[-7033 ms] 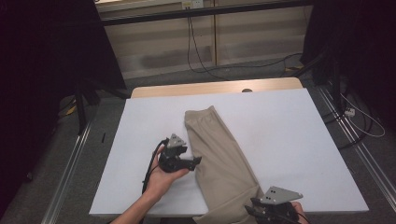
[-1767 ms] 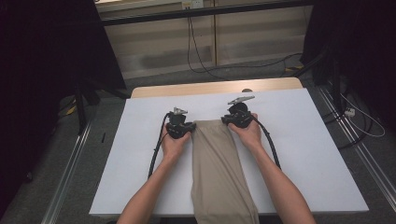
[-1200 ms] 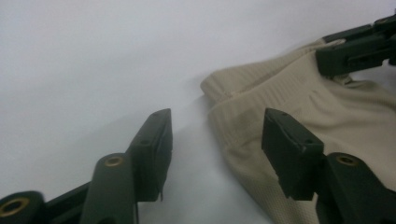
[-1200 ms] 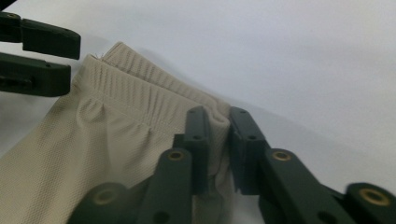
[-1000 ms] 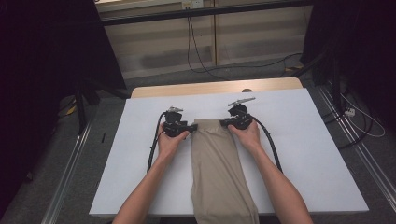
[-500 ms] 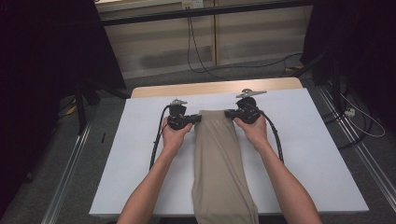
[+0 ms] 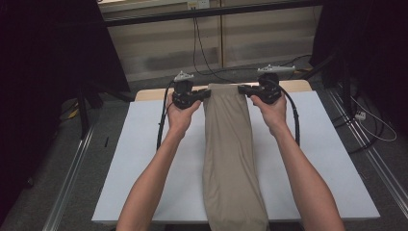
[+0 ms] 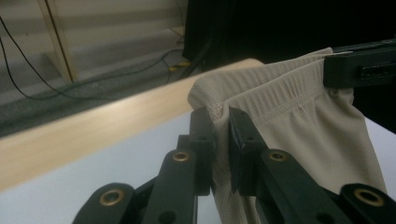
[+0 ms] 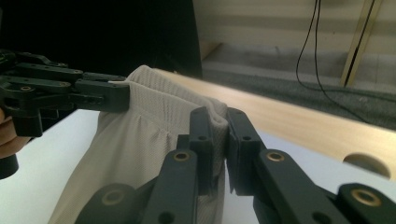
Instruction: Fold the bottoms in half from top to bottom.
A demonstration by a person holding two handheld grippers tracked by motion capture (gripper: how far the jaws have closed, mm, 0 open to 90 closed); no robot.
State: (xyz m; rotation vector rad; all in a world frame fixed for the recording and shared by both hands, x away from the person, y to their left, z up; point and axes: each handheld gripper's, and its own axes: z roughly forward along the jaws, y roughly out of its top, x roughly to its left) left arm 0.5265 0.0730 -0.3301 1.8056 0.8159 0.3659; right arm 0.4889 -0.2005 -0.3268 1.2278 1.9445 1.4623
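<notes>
A pair of beige, fine-knit fabric shorts [image 7: 230,144] with a gathered elastic waistband is held up at the far end of the white-topped bench [image 7: 134,159], its legs trailing toward the person. The left tongs [image 7: 204,94] pinch one waistband corner and the right tongs [image 7: 243,88] the other, both clamped narrowly on the cloth. The garment looks light, limp and non-fragile; it should drape and sag wherever it is unsupported. The thick ribbed waistband [image 8: 275,91] offers the firmest purchase, whereas the thinner knit below would likely slip or bunch.
</notes>
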